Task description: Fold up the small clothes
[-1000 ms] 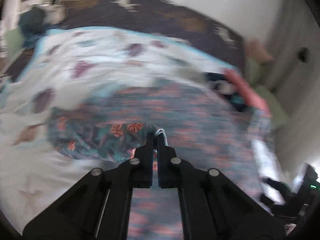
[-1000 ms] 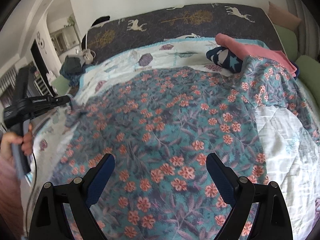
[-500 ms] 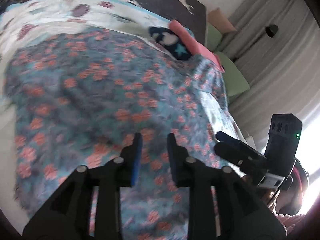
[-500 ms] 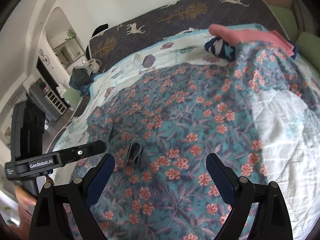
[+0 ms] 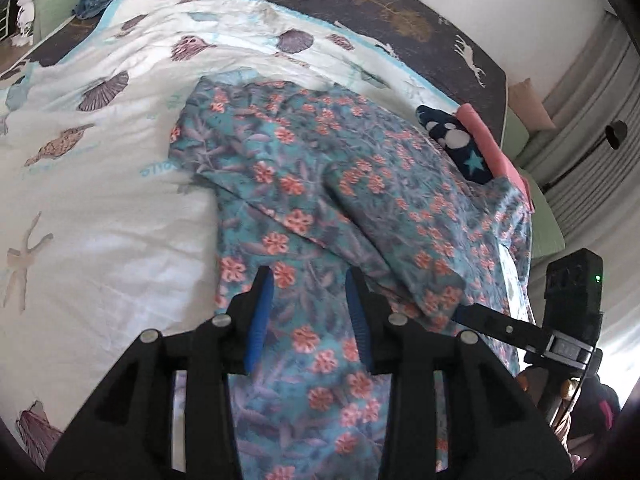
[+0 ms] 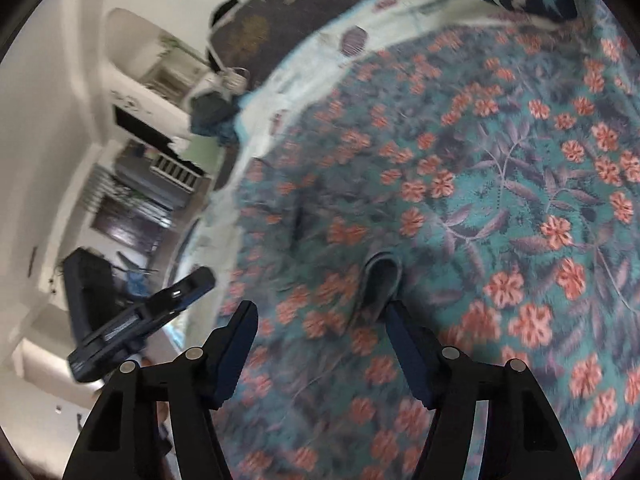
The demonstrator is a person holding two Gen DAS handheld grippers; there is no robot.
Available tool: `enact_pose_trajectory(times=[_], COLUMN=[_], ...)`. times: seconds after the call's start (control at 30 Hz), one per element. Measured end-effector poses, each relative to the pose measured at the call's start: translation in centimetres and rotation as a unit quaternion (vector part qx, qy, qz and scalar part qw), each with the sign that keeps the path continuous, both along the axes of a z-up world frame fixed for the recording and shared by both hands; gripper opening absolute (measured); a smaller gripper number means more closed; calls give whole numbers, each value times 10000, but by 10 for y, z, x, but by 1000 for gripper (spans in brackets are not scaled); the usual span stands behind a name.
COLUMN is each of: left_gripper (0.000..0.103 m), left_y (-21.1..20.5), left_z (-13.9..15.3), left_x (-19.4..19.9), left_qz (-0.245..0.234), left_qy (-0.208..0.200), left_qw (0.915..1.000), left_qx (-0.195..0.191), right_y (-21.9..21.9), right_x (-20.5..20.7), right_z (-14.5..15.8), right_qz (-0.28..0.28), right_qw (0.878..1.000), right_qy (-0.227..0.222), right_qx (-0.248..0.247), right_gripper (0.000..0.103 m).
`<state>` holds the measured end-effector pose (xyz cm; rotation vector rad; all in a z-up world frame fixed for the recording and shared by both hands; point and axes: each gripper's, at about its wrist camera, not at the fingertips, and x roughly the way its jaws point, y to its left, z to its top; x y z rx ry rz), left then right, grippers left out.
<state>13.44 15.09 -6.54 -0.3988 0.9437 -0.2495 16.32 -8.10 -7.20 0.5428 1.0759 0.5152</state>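
Surface: a bed with a white seashell quilt and a dark deer-print cover at its head.
Garment: one floral garment lies on the quilt, part-folded, one layer lapped over another.
Left gripper: jaws have just been opening; narrowly parted over the floral garment, gripping nothing.
Right gripper: jaws have just been closing; fairly wide, a raised fold just beyond its tips, not pinched.
Step advice: likely regrasping; take both layers at the edge, keep tension even.
Count: two grippers; beside the floral garment's far corner, one star-print item and one pink item.
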Motion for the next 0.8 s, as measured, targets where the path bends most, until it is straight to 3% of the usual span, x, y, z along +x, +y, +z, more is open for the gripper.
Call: enact_pose_trajectory(times=[0.1, 0.17, 0.2, 0.3, 0.4, 0.43, 0.53, 0.6, 0.67, 0.73, 0.77, 0.8], left_gripper=[38, 38, 38, 38, 39, 39, 43, 44, 44, 44, 44, 44], left_y=[-4, -4, -4, -3, -2, -2, -1, 0, 1, 2, 2, 1], left_z=[-7, -10, -10, -6, -3, -3, -3, -6, -11, -13, -13, -13], left_x=[10, 13, 14, 14, 12, 12, 12, 13, 16, 17, 17, 18], left_qz=[44, 78, 90, 88, 85, 93, 120, 175, 236, 250, 245, 240], left_qy=[77, 119, 116, 40, -34, -49, -74, -57, 15, 63, 72, 68], left_qw=[10000, 9998, 9998, 9998, 9999, 9999, 9999, 9998, 9996, 9996, 9996, 9995], left_qx=[-45, -125, -165, -184, -83, -59, -13, 82, 143, 146, 157, 188], right_y=[7, 10, 10, -15, -62, -79, -108, -114, -102, -76, -61, -38], right_x=[16, 24, 31, 43, 49, 52, 55, 50, 47, 39, 34, 28], right_z=[-9, -8, -3, 29, 57, 60, 56, 46, 35, 29, 28, 28], right_qz=[-15, 13, 44, -450, -1267, -1617, -2232, -2213, -1737, -1141, -863, -443], right_qw=[9999, 9998, 9998, 9958, 9798, 9756, 9726, 9747, 9835, 9837, 9761, 9583], right_qy=[144, 154, 115, -351, -708, -682, -406, -301, -330, -631, -886, -1273], right_qx=[17, 87, 148, 710, 1376, 1322, 512, 74, -391, -1239, -1786, -2519], right_gripper=[67, 22, 6, 6, 7, 8, 12, 18, 25, 28, 30, 35])
